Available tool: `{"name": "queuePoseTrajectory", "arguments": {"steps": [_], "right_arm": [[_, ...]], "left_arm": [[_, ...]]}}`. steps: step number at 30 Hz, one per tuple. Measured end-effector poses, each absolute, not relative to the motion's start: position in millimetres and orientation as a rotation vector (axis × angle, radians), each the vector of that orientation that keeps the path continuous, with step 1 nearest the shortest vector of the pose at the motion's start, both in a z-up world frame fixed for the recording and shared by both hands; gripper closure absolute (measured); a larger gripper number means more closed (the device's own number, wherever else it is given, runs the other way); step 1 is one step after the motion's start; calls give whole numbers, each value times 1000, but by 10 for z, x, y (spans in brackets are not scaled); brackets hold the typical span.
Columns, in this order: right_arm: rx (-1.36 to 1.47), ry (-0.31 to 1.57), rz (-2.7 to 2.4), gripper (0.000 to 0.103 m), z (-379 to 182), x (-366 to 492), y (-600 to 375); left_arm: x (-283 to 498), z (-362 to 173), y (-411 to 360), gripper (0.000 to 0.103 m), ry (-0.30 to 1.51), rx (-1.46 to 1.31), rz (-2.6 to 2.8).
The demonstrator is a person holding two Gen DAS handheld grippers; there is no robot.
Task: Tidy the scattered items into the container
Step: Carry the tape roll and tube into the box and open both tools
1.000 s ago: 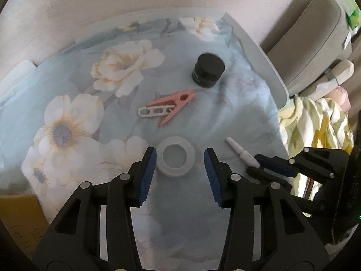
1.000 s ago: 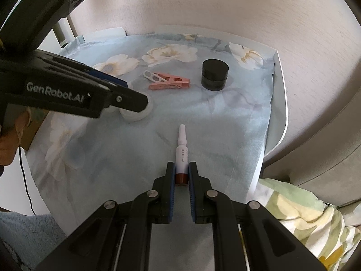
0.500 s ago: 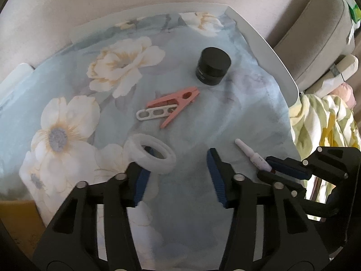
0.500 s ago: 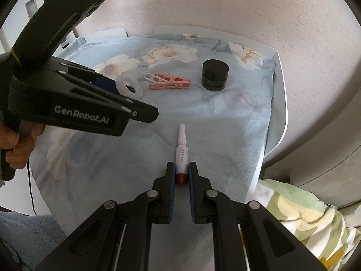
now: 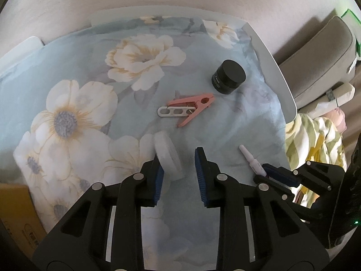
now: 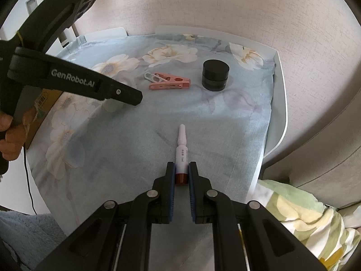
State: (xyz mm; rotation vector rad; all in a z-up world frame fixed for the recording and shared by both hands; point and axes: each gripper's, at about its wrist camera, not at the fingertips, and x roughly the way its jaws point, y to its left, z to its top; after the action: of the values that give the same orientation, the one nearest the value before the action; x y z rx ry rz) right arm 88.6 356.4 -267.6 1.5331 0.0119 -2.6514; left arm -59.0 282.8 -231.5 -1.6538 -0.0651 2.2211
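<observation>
My left gripper (image 5: 179, 164) has its jaws apart; a white tape ring (image 5: 168, 158) stands on edge against the left finger's inner pad, apart from the right finger. It seems hooked over that finger, lifted off the cloth. My right gripper (image 6: 181, 176) is shut on the brown end of a small white ampoule tube (image 6: 181, 149), which also shows in the left wrist view (image 5: 250, 160). A pink clothespin (image 5: 191, 108) with a white clip (image 5: 171, 111) and a black jar (image 5: 228, 76) lie on the floral cloth.
A cardboard box (image 5: 15, 212) sits at the table's left edge. The white table rim (image 5: 277, 76) runs along the right, with a beige chair (image 5: 320, 52) and a striped blanket (image 5: 315, 140) beyond it. A wall stands behind the table.
The tape ring was flat on the cloth between the left fingers; it now stands on edge on the left finger, lifted. The left gripper rose and pulled back. The right gripper stayed still.
</observation>
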Motion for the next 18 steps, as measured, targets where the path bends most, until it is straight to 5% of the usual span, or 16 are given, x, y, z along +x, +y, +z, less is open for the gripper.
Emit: {"name": "queuePoseTrajectory", "arguments": {"steps": [3, 18], "right_arm": [[1532, 18, -2655, 92, -2676, 886, 3555], [1380, 15, -2700, 92, -2035, 898, 3396]], "left_arm": [[-599, -2315, 2823, 93, -77, -1655, 2216], [-295, -1403, 2205, 94, -171, -1493, 2330]]}}
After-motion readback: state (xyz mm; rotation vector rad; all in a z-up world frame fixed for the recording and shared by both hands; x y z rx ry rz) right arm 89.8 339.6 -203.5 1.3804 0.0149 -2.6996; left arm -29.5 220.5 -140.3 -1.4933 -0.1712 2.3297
